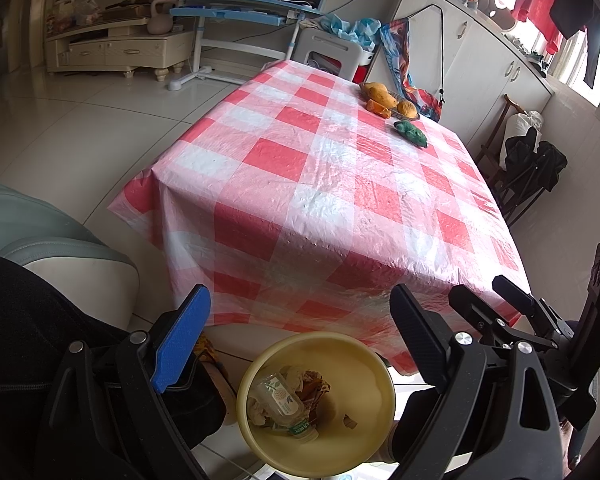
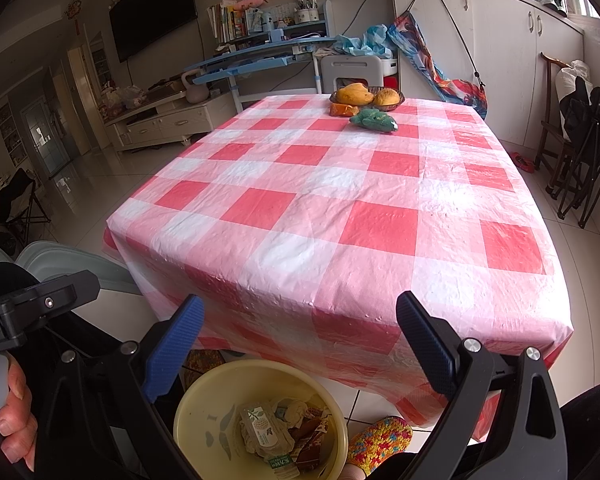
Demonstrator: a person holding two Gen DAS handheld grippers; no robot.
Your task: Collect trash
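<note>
Daylight from the windows [image 1: 580,60] at right glares off the glossy checked tablecloth [image 2: 340,200] and floor tiles [image 1: 80,120], fisheye bending both views, with black vignetted corners

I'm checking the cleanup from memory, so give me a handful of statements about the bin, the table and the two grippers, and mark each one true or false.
1. The yellow bin stands on the floor beside the table. True.
2. A plastic bottle lies inside the bin. True.
3. The left gripper is clamped on a wrapper. False: its jaws stand wide open and hold nothing.
4. The fruit bowl sits at the table's near edge. False: it sits at the far end, beside a green toy.
5. The right gripper is open and empty. True.
6. The checked tablecloth is blue and white. False: it is red and white.
</note>
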